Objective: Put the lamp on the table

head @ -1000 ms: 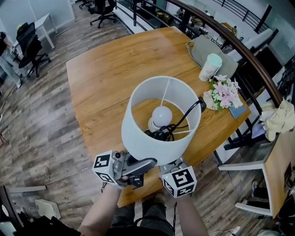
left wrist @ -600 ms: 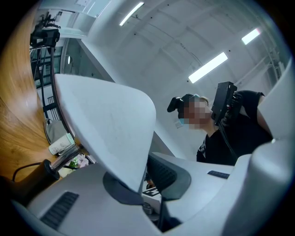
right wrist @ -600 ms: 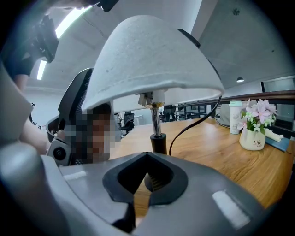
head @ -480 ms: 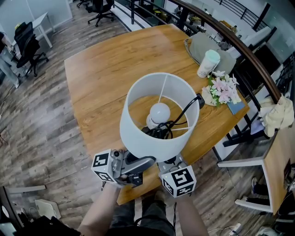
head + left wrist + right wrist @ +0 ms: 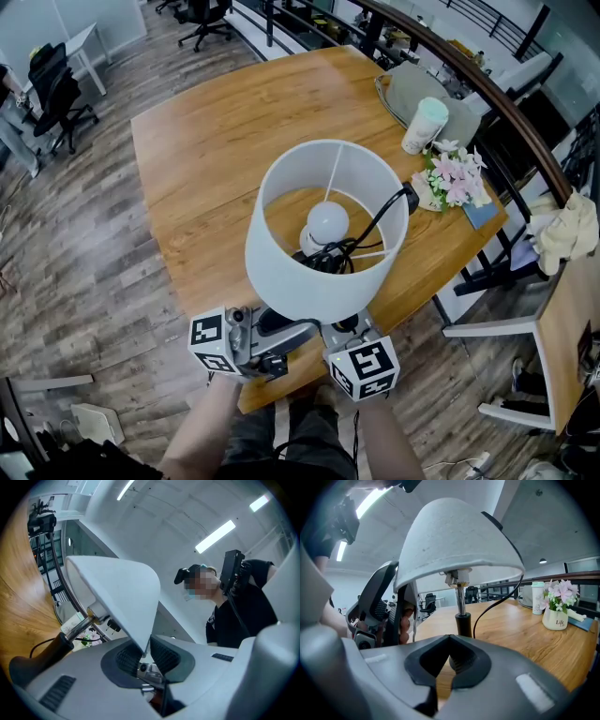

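Note:
The lamp has a white drum shade point(image 5: 319, 281), a round bulb point(image 5: 327, 223) and a black cord point(image 5: 380, 220) bundled inside it. It is held up over the near edge of the wooden table point(image 5: 225, 122). My left gripper point(image 5: 286, 330) is shut on the shade's lower rim, and the rim's thin edge point(image 5: 117, 592) runs down between its pads point(image 5: 144, 652). My right gripper point(image 5: 345, 326) reaches under the shade. Its jaws point(image 5: 450, 639) are shut, tips together just before the black stem point(image 5: 462, 620). Whether they pinch anything is hidden.
At the table's far right stand a white cup point(image 5: 424, 125), a pot of pink flowers point(image 5: 450, 183) and a grey bag point(image 5: 417, 94). A curved railing point(image 5: 506, 103) runs behind them. A wooden chair point(image 5: 567, 337) stands to the right and office chairs point(image 5: 56, 94) at far left.
The shade has risen a little in the head view and tipped slightly. Both grippers keep their places and their grip.

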A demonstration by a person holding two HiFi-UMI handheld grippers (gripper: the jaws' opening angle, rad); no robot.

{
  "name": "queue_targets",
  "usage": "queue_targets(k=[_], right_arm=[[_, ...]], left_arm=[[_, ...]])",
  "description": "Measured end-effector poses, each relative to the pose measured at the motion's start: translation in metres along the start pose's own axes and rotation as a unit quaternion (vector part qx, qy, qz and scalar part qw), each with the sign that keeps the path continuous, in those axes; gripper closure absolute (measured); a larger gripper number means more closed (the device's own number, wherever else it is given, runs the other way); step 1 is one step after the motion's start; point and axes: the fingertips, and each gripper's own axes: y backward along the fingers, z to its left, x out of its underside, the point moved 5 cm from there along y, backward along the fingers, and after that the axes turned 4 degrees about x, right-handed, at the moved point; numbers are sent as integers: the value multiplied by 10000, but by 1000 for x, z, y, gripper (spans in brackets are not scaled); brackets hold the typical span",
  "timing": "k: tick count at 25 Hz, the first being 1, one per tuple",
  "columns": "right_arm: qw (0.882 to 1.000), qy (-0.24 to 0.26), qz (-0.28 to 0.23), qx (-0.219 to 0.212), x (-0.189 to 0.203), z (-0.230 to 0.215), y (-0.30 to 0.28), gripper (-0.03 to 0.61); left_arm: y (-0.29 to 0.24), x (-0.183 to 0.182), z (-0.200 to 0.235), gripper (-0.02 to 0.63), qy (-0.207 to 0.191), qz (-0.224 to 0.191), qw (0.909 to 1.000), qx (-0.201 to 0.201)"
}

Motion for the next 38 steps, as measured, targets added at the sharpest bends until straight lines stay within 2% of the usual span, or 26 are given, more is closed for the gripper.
queue_targets(k=[4,14,22,32,38], right_arm=[[10000,-18,20,-9,3,2,1,571],[10000,-40,69,3,13,7,6,571],[10000,15,45,-51,21,8,14,571],[9994,220,-5,-263,22,12,30,571],[9985,325,-63,-429,19,19,40,571]], left_arm=[[3,10,1,580,-84,318,9992,-206],[12,33,5,585,-145,784,9952,-574],[18,45,5,615,-327,966,9898,-992],[27,61,1,617,-831,1322,9685,-1942],[32,63,-5,617,-1185,1528,9482,-2519]])
